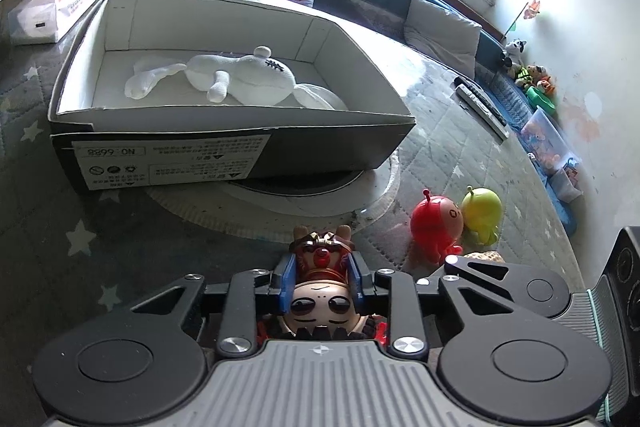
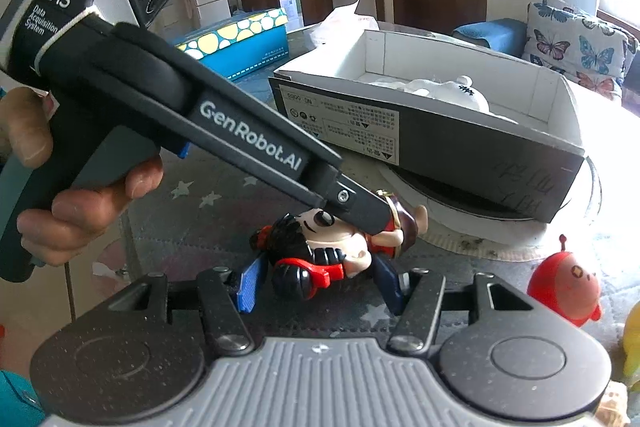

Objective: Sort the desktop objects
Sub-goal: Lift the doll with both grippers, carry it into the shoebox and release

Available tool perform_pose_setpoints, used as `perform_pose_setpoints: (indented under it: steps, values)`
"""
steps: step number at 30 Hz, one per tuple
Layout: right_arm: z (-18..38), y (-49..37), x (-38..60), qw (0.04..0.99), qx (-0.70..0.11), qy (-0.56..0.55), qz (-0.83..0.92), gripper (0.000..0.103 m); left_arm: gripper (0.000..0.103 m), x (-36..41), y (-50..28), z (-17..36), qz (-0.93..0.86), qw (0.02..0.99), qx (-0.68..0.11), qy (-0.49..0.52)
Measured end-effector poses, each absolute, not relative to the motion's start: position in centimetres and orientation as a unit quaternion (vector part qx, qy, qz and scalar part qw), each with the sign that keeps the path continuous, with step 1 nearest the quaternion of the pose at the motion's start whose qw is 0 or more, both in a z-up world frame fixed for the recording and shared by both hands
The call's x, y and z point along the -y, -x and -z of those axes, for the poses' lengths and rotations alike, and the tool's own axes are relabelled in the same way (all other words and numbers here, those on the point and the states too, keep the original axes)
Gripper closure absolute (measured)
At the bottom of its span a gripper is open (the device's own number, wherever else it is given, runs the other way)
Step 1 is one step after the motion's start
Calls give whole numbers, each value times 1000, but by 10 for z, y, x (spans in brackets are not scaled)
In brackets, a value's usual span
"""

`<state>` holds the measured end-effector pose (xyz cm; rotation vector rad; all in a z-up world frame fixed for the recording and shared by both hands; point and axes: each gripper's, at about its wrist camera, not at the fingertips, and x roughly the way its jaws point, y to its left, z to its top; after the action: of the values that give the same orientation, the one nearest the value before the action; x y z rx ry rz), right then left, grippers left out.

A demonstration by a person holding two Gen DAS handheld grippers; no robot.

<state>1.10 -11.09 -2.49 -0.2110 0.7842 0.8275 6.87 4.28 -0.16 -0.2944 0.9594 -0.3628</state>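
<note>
My left gripper (image 1: 322, 277) is shut on a cartoon figurine (image 1: 320, 301) with big eyes and a red and gold crown; the blue pads clamp its head. In the right wrist view the same figurine (image 2: 320, 247) lies on its side low over the table, held by the left gripper's finger (image 2: 360, 211). My right gripper (image 2: 320, 281) is open, its blue pads either side of the figurine's body. An open shoebox (image 1: 240, 143) holds a white plush toy (image 1: 224, 77); the shoebox also shows in the right wrist view (image 2: 440, 143). A red toy (image 1: 436, 227) and a yellow toy (image 1: 482, 213) stand to the right.
The table has a grey star-pattern cloth (image 1: 80, 227). The box rests on a round white turntable (image 1: 300, 199). A tissue pack (image 1: 52, 7) lies at the back left. Remote controls (image 1: 480, 103) lie at the right. A blue dotted box (image 2: 236, 39) sits behind.
</note>
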Motion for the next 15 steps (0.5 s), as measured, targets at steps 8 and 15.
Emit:
perform_pose_setpoints:
  steps: [8,15]
  values:
    - [28,-13,112,835,-372,98,-392,45,66,-39,-69,5,174,860,-462,131]
    - [23,-11,112,838,-365,102,-392,45,71,-39,-68,-2,175,865,-453,126]
